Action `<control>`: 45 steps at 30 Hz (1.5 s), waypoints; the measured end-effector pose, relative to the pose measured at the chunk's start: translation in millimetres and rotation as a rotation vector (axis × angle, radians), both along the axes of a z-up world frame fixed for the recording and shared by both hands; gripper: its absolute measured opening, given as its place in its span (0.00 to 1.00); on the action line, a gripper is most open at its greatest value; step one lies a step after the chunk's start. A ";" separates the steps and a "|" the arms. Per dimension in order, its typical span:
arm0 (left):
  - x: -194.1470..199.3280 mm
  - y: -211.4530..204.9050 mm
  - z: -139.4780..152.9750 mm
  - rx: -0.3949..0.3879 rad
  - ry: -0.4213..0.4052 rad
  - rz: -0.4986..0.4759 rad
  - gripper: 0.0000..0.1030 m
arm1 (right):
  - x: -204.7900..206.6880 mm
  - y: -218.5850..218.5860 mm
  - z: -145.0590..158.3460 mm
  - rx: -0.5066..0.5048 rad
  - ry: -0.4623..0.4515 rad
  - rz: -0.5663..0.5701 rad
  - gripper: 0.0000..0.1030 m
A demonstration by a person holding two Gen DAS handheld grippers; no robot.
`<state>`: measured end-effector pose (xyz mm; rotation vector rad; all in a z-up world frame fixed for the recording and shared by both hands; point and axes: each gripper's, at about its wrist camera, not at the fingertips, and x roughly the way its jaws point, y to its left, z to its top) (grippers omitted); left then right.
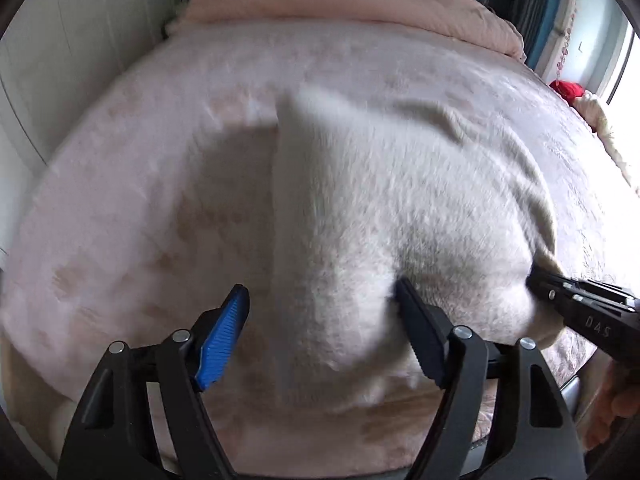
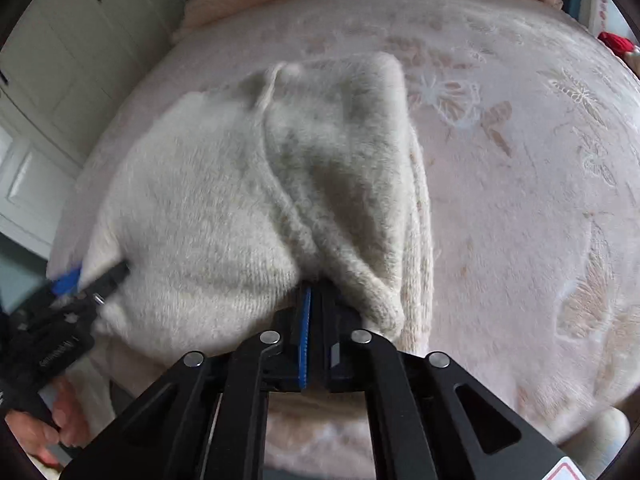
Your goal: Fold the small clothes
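Note:
A fuzzy cream knit garment [image 1: 380, 208] lies bunched on a pink bed cover [image 1: 120, 220]. My left gripper [image 1: 322, 300] is open, its jaws set wide around the garment's near left edge. My right gripper [image 2: 314, 296] is shut on the garment's [image 2: 208, 216] near right edge, where a thick fold rises; it also shows in the left wrist view [image 1: 538, 274] at the right. The left gripper shows in the right wrist view [image 2: 94, 276] at the garment's left corner.
The bed cover [image 2: 520, 200] has a butterfly pattern. A rolled pink blanket [image 1: 340, 0] lies along the far edge. White cupboards [image 2: 60, 60] stand to the left. A red item [image 1: 568, 90] lies at the far right by a window.

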<state>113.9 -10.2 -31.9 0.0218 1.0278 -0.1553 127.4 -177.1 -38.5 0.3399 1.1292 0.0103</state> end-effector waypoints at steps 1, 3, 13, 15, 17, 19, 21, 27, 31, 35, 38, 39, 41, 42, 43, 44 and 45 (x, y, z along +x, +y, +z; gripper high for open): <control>-0.7 2.4 1.5 -0.012 -0.006 0.018 0.74 | -0.5 0.0 6.0 0.009 0.006 -0.010 0.01; -3.5 1.7 11.5 0.005 -0.016 0.020 0.74 | -4.7 1.3 24.7 0.017 -0.007 -0.021 0.02; -38.0 -9.2 47.8 0.084 -0.080 -0.020 0.72 | -55.3 -14.3 73.1 -0.018 -0.112 -0.117 0.06; -44.5 -11.6 52.3 0.086 -0.086 -0.026 0.72 | -64.1 -13.9 74.2 -0.023 -0.114 -0.125 0.07; -50.3 -14.5 56.2 0.091 -0.091 -0.031 0.72 | -75.3 -11.0 75.3 -0.032 -0.120 -0.139 0.11; -57.6 -19.5 60.0 0.111 -0.103 -0.035 0.74 | -85.6 -5.8 75.2 -0.047 -0.130 -0.149 0.12; -63.9 -23.8 62.4 0.127 -0.115 -0.040 0.76 | -95.8 -0.5 74.6 -0.056 -0.139 -0.153 0.13; -85.6 -34.0 66.8 0.145 -0.140 -0.043 0.79 | -117.8 7.2 71.3 -0.081 -0.145 -0.163 0.28; -100.0 -40.0 67.9 0.157 -0.170 -0.052 0.79 | -135.0 9.5 70.6 -0.121 -0.166 -0.169 0.35; -111.8 -44.6 64.3 0.159 -0.203 -0.053 0.84 | -146.6 12.0 66.8 -0.156 -0.190 -0.179 0.38; -118.4 -43.9 55.5 0.153 -0.216 -0.032 0.87 | -151.8 13.0 62.9 -0.164 -0.214 -0.192 0.43; -119.2 -42.0 52.3 0.149 -0.215 -0.022 0.87 | -153.1 12.7 61.7 -0.170 -0.219 -0.196 0.43; -121.9 -39.2 46.1 0.129 -0.212 -0.012 0.87 | -153.2 14.0 61.7 -0.181 -0.229 -0.201 0.45; -123.0 -36.9 42.5 0.126 -0.214 0.000 0.87 | -153.8 15.5 62.0 -0.198 -0.243 -0.201 0.45; -123.8 -35.4 40.1 0.127 -0.218 0.006 0.87 | -154.8 18.3 61.7 -0.227 -0.260 -0.196 0.48; -124.0 -34.9 38.5 0.131 -0.220 0.008 0.87 | -154.9 21.8 59.7 -0.244 -0.265 -0.186 0.50; -124.1 -34.5 36.0 0.137 -0.220 0.008 0.87 | -154.6 23.8 58.0 -0.245 -0.263 -0.178 0.50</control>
